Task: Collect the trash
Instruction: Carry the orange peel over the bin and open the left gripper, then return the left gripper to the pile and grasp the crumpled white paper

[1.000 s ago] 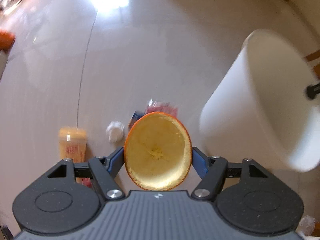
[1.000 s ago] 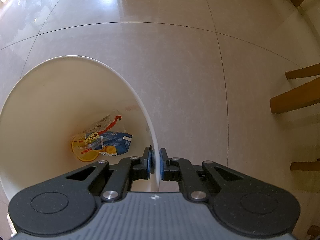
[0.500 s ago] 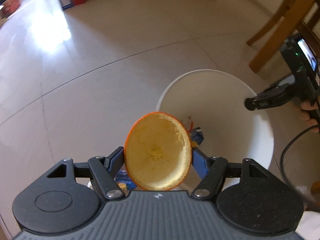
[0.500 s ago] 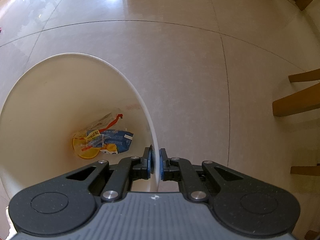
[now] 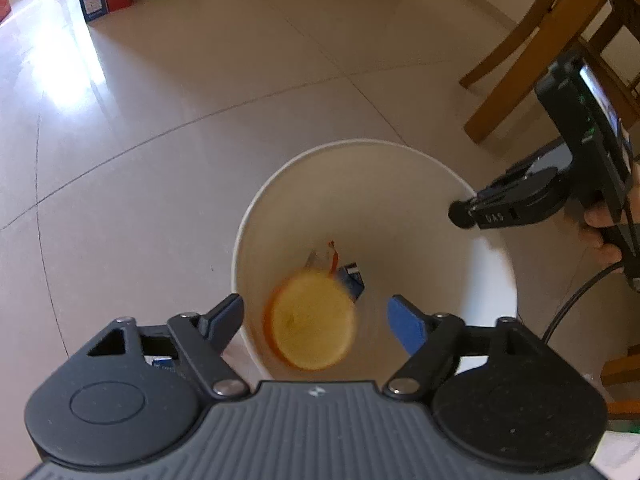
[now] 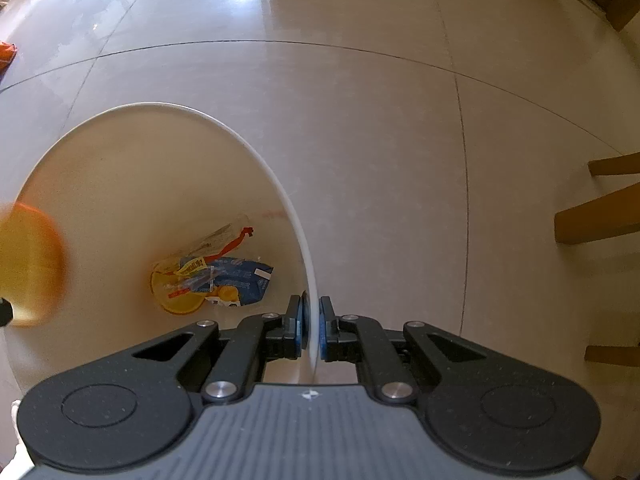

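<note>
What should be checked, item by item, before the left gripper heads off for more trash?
1. Left gripper open: ok, its blue pads stand wide apart.
2. Hollow orange peel half released: ok, blurred and clear of both pads, inside the mouth of the round white plastic bin.
3. Peel settled on the bottom: cannot tell, it is motion-blurred.
4. Right gripper holding the bin: ok, shut on the thin white rim.
5. Earlier trash contained: ok, the blue and yellow wrappers lie at the bottom.
6. Left fingers clear of the rim: cannot tell from these views.
</note>
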Tool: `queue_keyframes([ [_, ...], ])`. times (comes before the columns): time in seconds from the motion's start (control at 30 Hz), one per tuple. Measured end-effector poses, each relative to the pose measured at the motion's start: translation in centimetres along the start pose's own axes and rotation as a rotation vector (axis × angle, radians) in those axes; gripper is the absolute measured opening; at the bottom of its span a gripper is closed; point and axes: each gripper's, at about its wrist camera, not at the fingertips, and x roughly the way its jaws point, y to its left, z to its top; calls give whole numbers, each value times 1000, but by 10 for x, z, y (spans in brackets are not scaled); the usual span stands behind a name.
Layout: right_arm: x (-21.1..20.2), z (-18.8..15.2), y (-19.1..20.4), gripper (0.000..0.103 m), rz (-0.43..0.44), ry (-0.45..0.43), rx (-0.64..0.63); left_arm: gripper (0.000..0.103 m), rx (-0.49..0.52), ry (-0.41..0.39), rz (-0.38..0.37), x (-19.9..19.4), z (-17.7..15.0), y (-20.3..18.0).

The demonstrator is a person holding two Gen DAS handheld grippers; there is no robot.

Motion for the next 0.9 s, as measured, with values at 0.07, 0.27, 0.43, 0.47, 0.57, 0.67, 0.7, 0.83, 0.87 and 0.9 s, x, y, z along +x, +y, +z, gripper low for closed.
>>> queue_keyframes([
  [0.07, 0, 0, 0, 10, 2, 2, -5, 81, -8, -10, 9, -5, -2, 4],
  [0.27, -1, 1, 4, 10, -15, 4, -16, 86, -109, -56, 70, -21, -18, 29],
  [0.43, -1, 1, 9, 10, -25, 4, -19, 88, -237, -54, 124, -25, -50, 55],
  [0.47, -1, 1, 10, 10, -26, 3, -19, 88, -250, -51, 141, -27, -57, 60],
  [0.57, 0, 0, 12, 10, -32, 1, -16, 89, -280, -41, 197, -27, -80, 69],
  [0.67, 0, 0, 14, 10, -37, -3, -13, 91, -322, -39, 239, -24, -106, 78],
  [0.7, -1, 0, 14, 10, -39, -4, -11, 91, -341, -43, 250, -22, -116, 81],
  [0.83, -1, -2, 16, 11, -45, -9, -15, 91, -401, -70, 309, -10, -157, 93],
  [0.87, -1, -2, 16, 11, -47, -10, -16, 91, -419, -71, 318, -5, -169, 96],
  [0.9, -1, -3, 17, 11, -49, -11, -16, 91, -437, -66, 327, 3, -178, 96],
])
